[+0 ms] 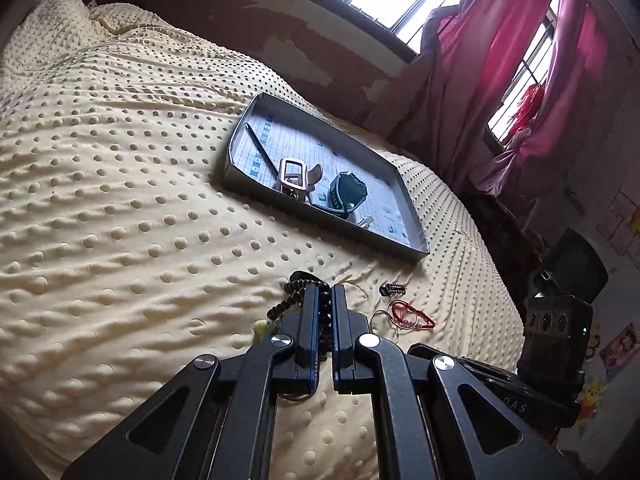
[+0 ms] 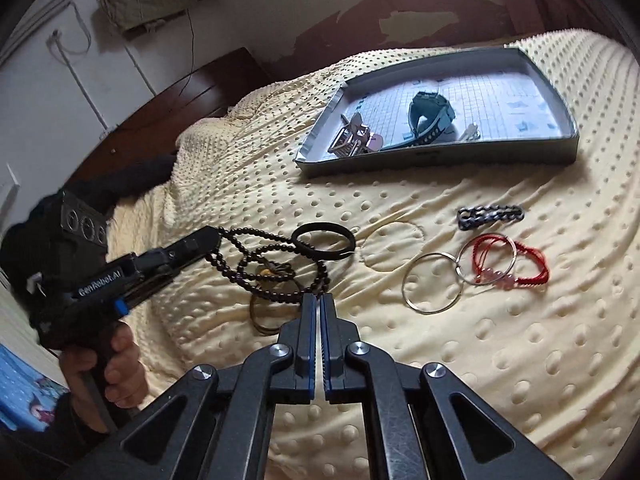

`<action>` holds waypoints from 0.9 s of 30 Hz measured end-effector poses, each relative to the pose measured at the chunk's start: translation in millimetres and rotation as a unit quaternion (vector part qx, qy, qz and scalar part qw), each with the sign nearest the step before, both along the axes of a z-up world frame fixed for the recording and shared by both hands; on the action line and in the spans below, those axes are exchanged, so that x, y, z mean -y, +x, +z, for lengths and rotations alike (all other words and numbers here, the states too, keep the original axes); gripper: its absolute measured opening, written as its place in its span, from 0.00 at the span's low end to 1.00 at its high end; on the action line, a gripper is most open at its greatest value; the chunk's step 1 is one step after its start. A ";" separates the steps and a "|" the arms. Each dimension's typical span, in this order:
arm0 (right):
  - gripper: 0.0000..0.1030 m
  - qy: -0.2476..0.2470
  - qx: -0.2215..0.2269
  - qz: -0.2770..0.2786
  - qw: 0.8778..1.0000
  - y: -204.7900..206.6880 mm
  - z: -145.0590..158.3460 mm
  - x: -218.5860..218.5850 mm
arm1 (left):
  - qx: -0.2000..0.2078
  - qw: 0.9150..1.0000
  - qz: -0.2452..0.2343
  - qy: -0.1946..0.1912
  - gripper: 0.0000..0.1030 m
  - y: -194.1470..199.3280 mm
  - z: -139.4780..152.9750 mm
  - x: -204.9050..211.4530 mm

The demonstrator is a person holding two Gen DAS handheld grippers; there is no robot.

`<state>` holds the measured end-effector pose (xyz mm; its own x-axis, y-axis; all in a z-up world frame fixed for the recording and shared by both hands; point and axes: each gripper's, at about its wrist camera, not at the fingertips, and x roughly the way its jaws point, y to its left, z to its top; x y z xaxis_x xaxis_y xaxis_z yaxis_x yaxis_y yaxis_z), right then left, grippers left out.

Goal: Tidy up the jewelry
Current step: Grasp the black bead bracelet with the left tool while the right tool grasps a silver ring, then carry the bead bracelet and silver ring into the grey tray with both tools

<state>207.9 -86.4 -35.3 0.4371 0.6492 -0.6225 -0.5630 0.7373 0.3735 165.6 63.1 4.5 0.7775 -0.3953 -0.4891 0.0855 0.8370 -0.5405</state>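
On a cream dotted bedspread [image 2: 460, 360] the left gripper [image 1: 325, 289] has its jaws clamped on a strand of the dark bead necklace [image 2: 256, 258]; in the right wrist view that gripper [image 2: 214, 236] reaches in from nine o'clock and the beads hang from its tip in loops over the cloth. A hand [image 2: 120, 364] grips its handle at about eight o'clock. The right gripper [image 2: 319, 299] sits low at six o'clock with its jaws nearly together, only a thin slit between them, nothing between them, the tips just beside the necklace's lowest loop. A black band [image 2: 324, 242] lies touching the beads at twelve o'clock from those tips. Toward two o'clock lie two linked silver rings [image 2: 434, 284], a red cord bracelet [image 2: 528, 266] overlapping the right ring, and above them a dark chain bracelet [image 2: 490, 214]. Further up, at one o'clock, a shallow grey tray [image 2: 436, 156] with a grid-printed floor holds a dark watch [image 2: 430, 116] near its middle and a rose-gold watch [image 2: 354, 140] at its left end.
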 end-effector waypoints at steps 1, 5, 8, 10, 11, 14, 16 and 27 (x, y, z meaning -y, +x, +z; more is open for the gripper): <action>0.03 -0.022 0.015 -0.005 1.000 -1.5 -0.5 -3.1 | 0.000 1.000 -0.001 -0.001 0.03 0.6 0.3 -0.2; 0.03 -0.109 0.047 -0.018 0.993 4.4 -16.2 -13.6 | -0.021 1.000 0.000 0.019 0.03 5.7 -5.7 3.3; 0.15 -0.142 0.051 -0.013 0.988 10.9 -28.3 -19.1 | -0.053 0.998 0.009 0.034 0.03 11.3 -19.0 5.5; 0.22 -0.152 0.054 -0.017 0.987 15.0 -32.7 -20.5 | -0.074 0.996 0.017 0.039 0.03 14.8 -28.1 4.0; 0.22 -0.157 0.055 -0.021 0.986 17.3 -34.2 -20.4 | -0.082 0.996 0.021 0.041 0.03 16.0 -31.8 2.4; 0.22 -0.167 0.055 -0.023 0.984 24.1 -39.8 -21.6 | -0.103 0.994 0.028 0.039 0.03 19.3 -40.7 -2.4; 0.22 -0.171 0.049 -0.024 0.984 29.9 -44.2 -21.9 | -0.109 0.993 0.031 0.043 0.03 20.2 -43.7 -3.2; 0.04 -0.066 -0.044 -0.009 0.997 52.1 -50.4 -16.1 | -0.063 0.998 0.000 -0.004 0.03 13.3 -24.9 -5.2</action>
<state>259.9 -70.3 -85.7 0.3874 0.5510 -0.7391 -0.5179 0.7934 0.3200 178.9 68.3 -20.4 0.7103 -0.3998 -0.5793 0.0163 0.8322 -0.5543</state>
